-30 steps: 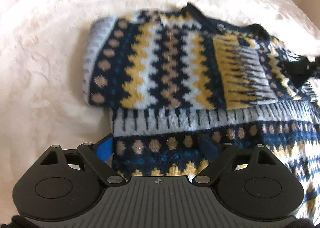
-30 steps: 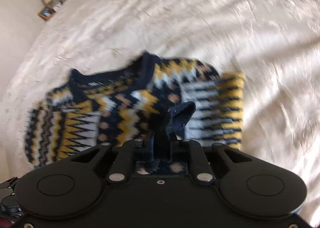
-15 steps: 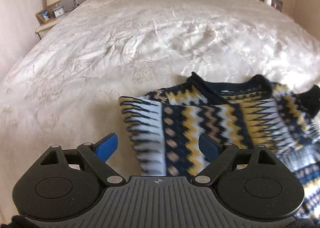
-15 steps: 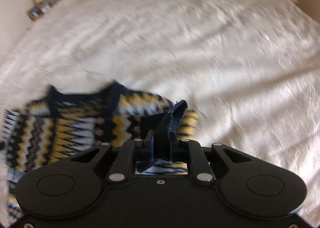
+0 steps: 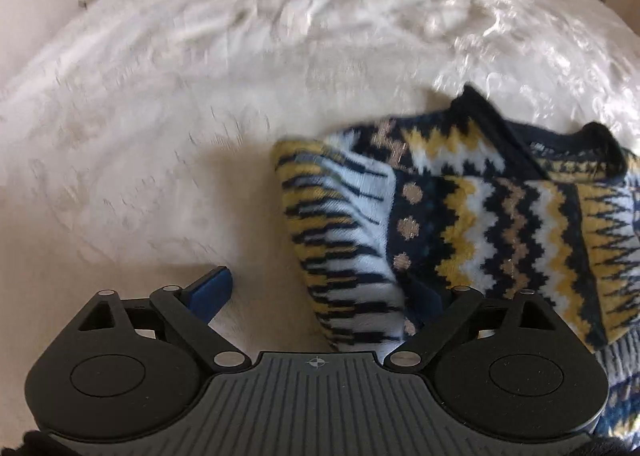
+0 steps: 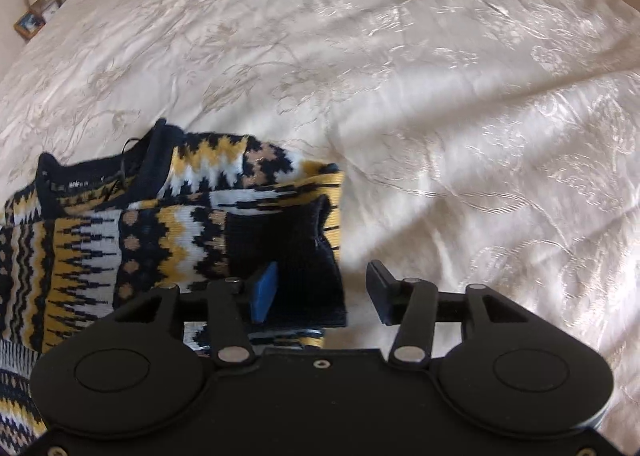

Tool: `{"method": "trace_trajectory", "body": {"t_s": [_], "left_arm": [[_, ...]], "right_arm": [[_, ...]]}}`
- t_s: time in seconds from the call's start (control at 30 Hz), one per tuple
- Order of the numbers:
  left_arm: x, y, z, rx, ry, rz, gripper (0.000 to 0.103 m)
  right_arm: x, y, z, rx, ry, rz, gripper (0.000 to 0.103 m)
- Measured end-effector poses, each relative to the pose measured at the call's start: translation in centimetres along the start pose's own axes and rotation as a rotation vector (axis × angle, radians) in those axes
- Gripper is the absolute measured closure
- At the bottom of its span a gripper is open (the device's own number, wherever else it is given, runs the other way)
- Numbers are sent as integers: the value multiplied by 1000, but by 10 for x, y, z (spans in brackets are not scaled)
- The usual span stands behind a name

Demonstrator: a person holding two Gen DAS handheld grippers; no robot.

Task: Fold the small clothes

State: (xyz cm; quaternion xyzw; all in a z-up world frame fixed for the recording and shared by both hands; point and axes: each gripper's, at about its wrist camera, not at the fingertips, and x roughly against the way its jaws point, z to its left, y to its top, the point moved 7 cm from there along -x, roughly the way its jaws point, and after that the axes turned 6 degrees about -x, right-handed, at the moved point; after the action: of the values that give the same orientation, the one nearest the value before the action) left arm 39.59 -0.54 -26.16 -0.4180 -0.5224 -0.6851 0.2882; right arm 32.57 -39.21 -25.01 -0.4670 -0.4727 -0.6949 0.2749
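Sweater [image 6: 132, 240] lies on the bedspread [image 6: 400, 76], at nine o'clock of the right gripper [image 6: 322, 292]. Its jaws, just opening, straddle the dark cuff [image 6: 288, 252], apparently released. Left gripper [image 5: 320, 292] gapes empty, sweater at three o'clock.

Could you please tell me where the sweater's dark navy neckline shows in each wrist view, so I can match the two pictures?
Left wrist: the navy neckline sits at the right, above the zigzag body.
Right wrist: the neckline sits at the left, at the sweater's far edge.
Shared landmark: the white bedspread under the sweater.
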Motion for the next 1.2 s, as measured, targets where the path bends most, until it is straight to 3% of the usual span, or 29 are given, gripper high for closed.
{"method": "trace_trajectory", "body": {"t_s": [0.23,0.3,0.43,0.63,0.83,1.0,1.07,1.2], "left_arm": [[46,2,3,5,47,-94,12],[51,10,-6,-25,45,-117,12],[48,23,-27,-95,23,-145,12],[40,35,-63,-256,-8,-197,12],[-6,21,-50,-233,-52,-66,12],[-13,24,-46,-233,-89,-66,12],[-6,25,-46,-232,-91,-70,13],[17,20,-46,-190,-136,-84,11]], "right_arm": [[34,6,1,-3,-2,-106,47],[41,7,14,40,32,-126,54],[36,7,48,117,118,-101,56],[10,4,79,176,144,-41,56],[-8,2,77,164,118,-12,57],[-16,1,70,173,92,1,58],[-15,1,72,174,85,0,56],[-2,0,73,159,84,-20,32]]}}
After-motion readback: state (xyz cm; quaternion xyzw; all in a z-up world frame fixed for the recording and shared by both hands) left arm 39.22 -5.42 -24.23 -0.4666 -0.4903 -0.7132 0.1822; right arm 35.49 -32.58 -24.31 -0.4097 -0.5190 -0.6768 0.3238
